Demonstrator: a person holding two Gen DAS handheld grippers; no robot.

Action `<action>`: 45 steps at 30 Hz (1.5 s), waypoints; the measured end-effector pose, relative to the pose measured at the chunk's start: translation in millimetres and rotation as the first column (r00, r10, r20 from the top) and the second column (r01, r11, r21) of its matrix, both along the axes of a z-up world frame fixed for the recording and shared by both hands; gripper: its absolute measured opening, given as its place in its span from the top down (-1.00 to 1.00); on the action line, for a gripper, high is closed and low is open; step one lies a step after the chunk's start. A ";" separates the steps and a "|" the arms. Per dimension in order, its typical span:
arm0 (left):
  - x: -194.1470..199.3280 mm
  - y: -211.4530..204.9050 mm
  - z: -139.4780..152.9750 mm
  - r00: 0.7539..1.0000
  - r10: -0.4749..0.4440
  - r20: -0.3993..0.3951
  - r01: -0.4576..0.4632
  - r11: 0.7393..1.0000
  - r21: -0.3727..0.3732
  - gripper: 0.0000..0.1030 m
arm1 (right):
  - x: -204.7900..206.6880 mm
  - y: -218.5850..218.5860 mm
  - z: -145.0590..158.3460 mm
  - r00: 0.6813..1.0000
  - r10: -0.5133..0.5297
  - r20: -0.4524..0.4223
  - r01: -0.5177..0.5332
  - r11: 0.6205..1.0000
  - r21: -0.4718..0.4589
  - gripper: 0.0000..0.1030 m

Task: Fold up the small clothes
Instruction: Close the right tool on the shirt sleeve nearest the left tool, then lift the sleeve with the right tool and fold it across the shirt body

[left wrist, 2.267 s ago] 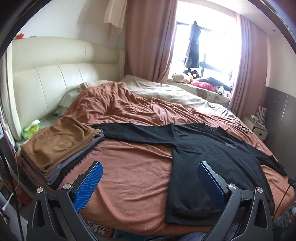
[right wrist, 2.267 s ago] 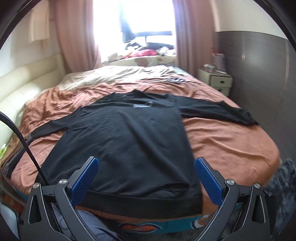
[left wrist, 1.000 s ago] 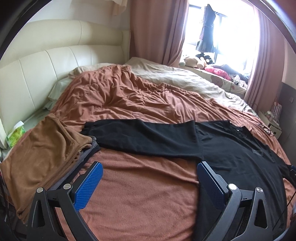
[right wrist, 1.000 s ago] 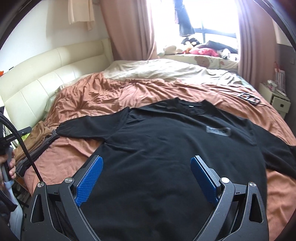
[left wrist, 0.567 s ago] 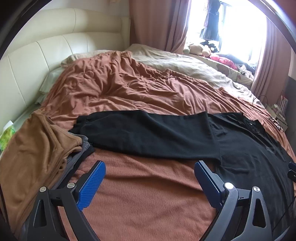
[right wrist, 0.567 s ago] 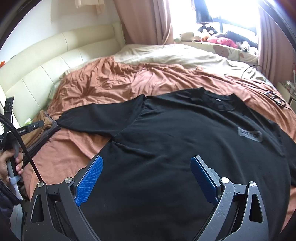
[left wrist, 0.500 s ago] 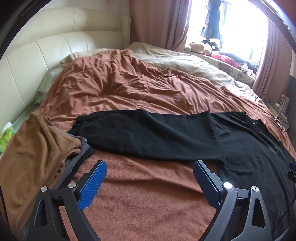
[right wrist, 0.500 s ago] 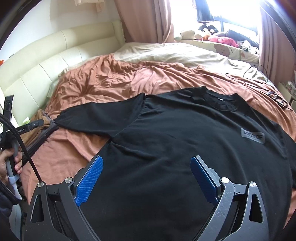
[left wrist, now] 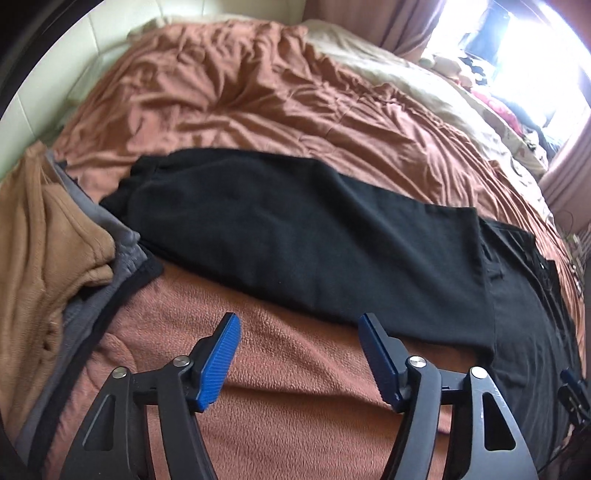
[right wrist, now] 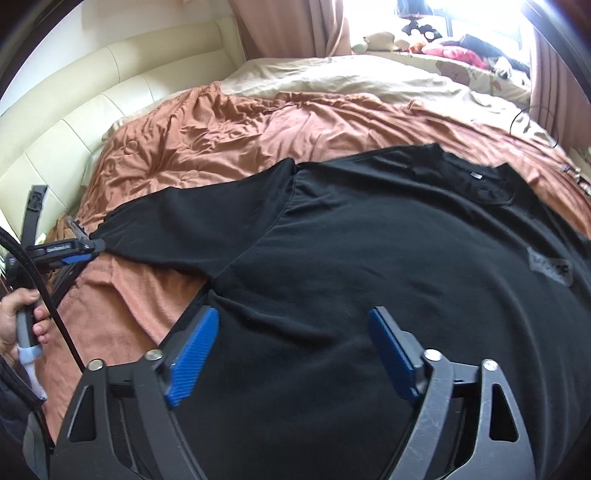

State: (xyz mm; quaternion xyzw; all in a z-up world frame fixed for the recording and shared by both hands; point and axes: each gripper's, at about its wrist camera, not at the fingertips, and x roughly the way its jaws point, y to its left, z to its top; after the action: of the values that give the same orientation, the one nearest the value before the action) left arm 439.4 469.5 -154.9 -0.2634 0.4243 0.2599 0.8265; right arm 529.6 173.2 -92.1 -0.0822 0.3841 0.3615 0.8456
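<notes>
A black long-sleeved top (right wrist: 388,251) lies flat on the brown bedspread, front up, with a grey chest label (right wrist: 550,267). Its left sleeve (left wrist: 295,236) stretches out toward a pile of folded clothes. My left gripper (left wrist: 299,332) is open and hovers just short of the sleeve's near edge, with nothing between its blue pads. My right gripper (right wrist: 291,325) is open too, low over the top's body near the armpit seam. The left gripper (right wrist: 70,253) also shows at the left edge of the right wrist view, held by a hand (right wrist: 22,317).
A pile of folded clothes (left wrist: 48,258), tan over grey and black, sits at the bed's left side next to the sleeve cuff. The brown bedspread (left wrist: 258,96) is rumpled beyond the top. A cream headboard (right wrist: 96,99) and curtained window (right wrist: 461,22) lie behind.
Both grippers have moved forward and dropped lower toward the bed. The left one now hangs by the sleeve's near edge, the right one over the body. Their jaws look somewhat narrower.
</notes>
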 end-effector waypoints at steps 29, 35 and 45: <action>42.0 39.7 4.4 0.992 0.089 0.088 -0.086 0.995 -0.041 0.85 | 35.2 24.7 -22.5 0.985 -0.031 -0.169 0.046 0.996 0.082 0.27; 47.8 34.2 41.9 0.987 0.027 0.158 -0.025 1.000 -0.017 0.86 | 63.1 42.8 -39.8 0.952 -0.036 -0.305 0.080 0.988 0.131 0.60; 67.3 6.0 98.2 0.957 -0.083 0.277 0.084 0.996 0.010 0.87 | 85.2 76.1 -75.0 0.895 -0.018 -0.445 0.124 0.970 0.209 0.89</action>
State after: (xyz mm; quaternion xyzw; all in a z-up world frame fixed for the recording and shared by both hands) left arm 506.7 475.4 -56.7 -0.2798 0.3152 0.1849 0.8878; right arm 614.7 249.4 -167.2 0.1149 0.5232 0.3817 0.7532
